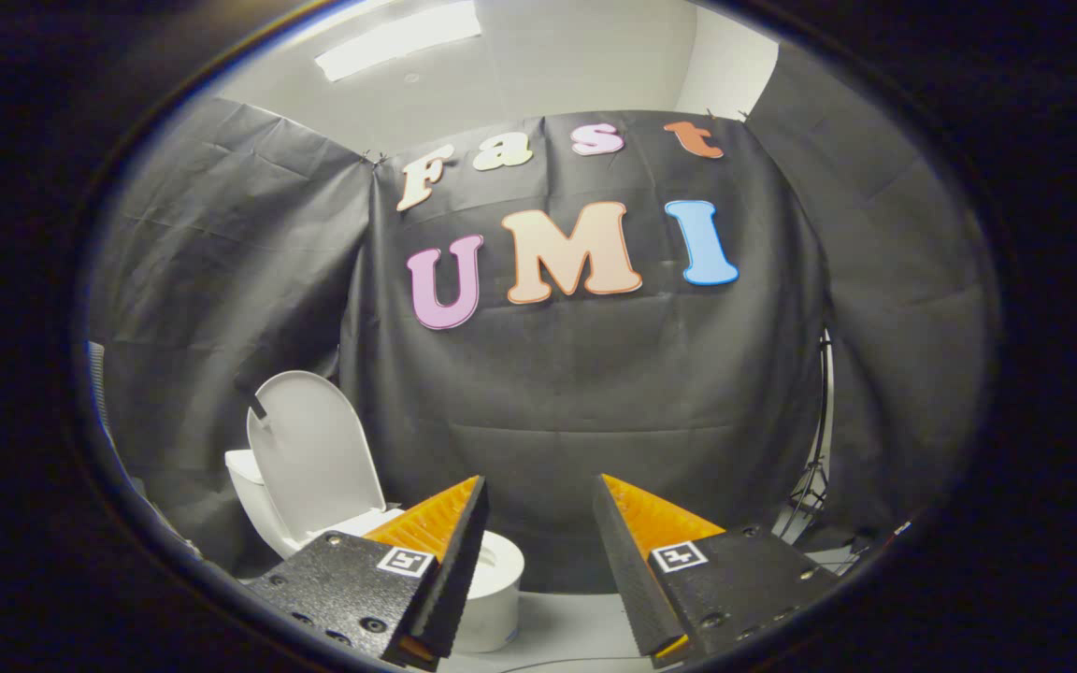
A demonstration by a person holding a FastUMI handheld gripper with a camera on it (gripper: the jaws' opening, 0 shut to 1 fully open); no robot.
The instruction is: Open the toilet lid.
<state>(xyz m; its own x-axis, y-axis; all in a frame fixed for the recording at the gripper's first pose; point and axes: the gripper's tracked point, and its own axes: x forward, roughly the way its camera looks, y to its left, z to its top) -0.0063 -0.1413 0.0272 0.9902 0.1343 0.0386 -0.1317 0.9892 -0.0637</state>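
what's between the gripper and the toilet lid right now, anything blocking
Nothing visible stands between them. The toilet lid is already raised upright, leaning back against the tank, beyond the fingers and off to one side. The gripper is open with nothing between its fingers, aimed at the booth wall rather than at the toilet bowl.

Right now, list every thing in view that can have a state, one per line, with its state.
toilet lid: raised, standing upright, touched by nothing.
toilet bowl: uncovered, partly hidden behind one finger.
claw: open, fingers apart, holding nothing, the lid off to one side beyond them.
ceiling light: on.
stand: upright against the booth's wall.
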